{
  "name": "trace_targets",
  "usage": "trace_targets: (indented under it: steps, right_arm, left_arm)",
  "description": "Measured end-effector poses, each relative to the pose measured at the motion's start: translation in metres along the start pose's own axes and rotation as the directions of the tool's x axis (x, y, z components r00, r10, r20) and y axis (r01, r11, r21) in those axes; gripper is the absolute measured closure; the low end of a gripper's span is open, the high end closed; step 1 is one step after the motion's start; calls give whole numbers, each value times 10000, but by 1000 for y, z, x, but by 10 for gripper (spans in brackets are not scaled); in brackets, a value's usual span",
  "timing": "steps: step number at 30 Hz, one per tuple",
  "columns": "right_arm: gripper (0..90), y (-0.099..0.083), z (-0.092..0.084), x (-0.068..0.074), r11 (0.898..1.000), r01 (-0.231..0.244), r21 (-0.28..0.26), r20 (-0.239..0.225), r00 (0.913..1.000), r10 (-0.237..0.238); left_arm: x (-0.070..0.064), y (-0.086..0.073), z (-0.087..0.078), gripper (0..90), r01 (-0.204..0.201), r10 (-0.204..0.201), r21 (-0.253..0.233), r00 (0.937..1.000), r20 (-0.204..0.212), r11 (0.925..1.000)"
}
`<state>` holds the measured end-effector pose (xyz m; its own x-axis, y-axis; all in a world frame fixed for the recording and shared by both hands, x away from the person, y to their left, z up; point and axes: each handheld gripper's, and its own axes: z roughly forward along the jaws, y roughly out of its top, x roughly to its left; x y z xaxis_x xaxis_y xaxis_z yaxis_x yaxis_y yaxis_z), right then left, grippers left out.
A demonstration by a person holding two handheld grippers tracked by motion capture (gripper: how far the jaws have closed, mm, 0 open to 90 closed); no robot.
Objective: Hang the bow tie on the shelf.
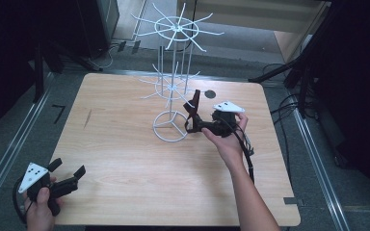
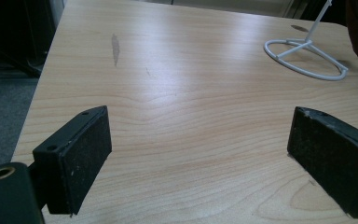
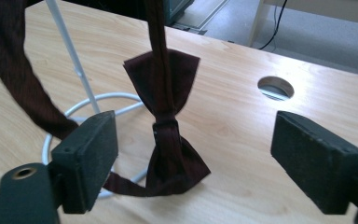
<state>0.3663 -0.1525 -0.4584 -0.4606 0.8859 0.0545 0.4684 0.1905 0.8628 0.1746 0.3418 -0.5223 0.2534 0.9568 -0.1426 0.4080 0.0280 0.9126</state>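
A dark maroon bow tie [image 1: 191,114] hangs by its strap from a lower arm of the white wire rack [image 1: 172,86]. In the right gripper view the bow tie [image 3: 170,140] stands on end, its lower wing touching the table, and its strap loops left past the rack's pole [image 3: 72,56]. My right gripper [image 1: 196,126] is open, its jaws on either side of the bow and apart from it [image 3: 198,135]. My left gripper [image 1: 68,168] is open over bare wood at the table's front left corner, holding nothing [image 2: 198,135].
The rack's ring base [image 2: 305,58] sits at mid table, with two tiers of hook arms above it. A round hole [image 1: 210,94] lies in the tabletop behind the bow tie. Dark stands and cables ring the wooden table [image 1: 125,159].
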Motion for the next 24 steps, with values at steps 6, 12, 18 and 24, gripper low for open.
trace_targets:
  steps: [6, 12, 18, 24]
  right_arm:
    - [129, -21, -19, -7, 9996, -235, -134, -44, 9997, 234]
    - [120, -39, -31, -13, 9990, -408, -155, 89, 9991, 410]
    - [92, -55, -45, -22, 9980, -612, -175, 181, 9979, 615]
    - [69, -70, -54, -29, 9962, -863, -105, 261, 9959, 866]
  left_arm:
    - [0, 0, 0, 68, -23, 23, -9, 10000, -20, 10000]
    - [-1, 0, 0, 68, -33, 33, -17, 10000, -2, 10000]
    - [0, 0, 1, 68, -4, 4, 11, 10000, -17, 10000]
    - [-1, 0, 1, 68, -33, 33, 2, 10000, -84, 10000]
